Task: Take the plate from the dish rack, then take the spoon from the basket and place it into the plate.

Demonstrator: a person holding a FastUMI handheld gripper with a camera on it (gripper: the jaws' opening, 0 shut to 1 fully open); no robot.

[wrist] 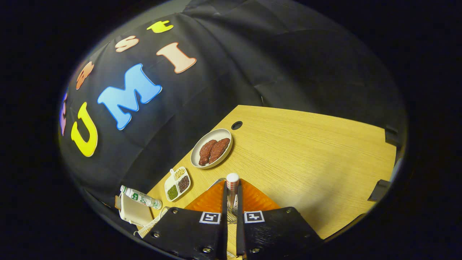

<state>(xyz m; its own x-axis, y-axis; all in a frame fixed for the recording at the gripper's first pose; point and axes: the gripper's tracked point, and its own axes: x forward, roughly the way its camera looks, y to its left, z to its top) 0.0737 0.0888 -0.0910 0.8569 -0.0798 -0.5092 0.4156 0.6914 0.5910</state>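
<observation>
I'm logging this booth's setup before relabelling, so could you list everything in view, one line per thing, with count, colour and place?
Spoon: one, white-ended handle with a patterned shaft, clamped between the fingers, standing over the orange plate.
Orange plate: one, ribbed, on the table just ahead of the fingers.
Bowl: one, pale, holding two reddish-brown pieces, beyond the fingers near the table hole.
Divided dish: one, white, three sections of green, dark and tan grains, beside the bowl.
Tube: one, white with green print, lying on a cream box at the table's near corner.
Table: one, light wood.
Hand-held gripper: one, fingers nearly together, pressing the spoon.
</observation>
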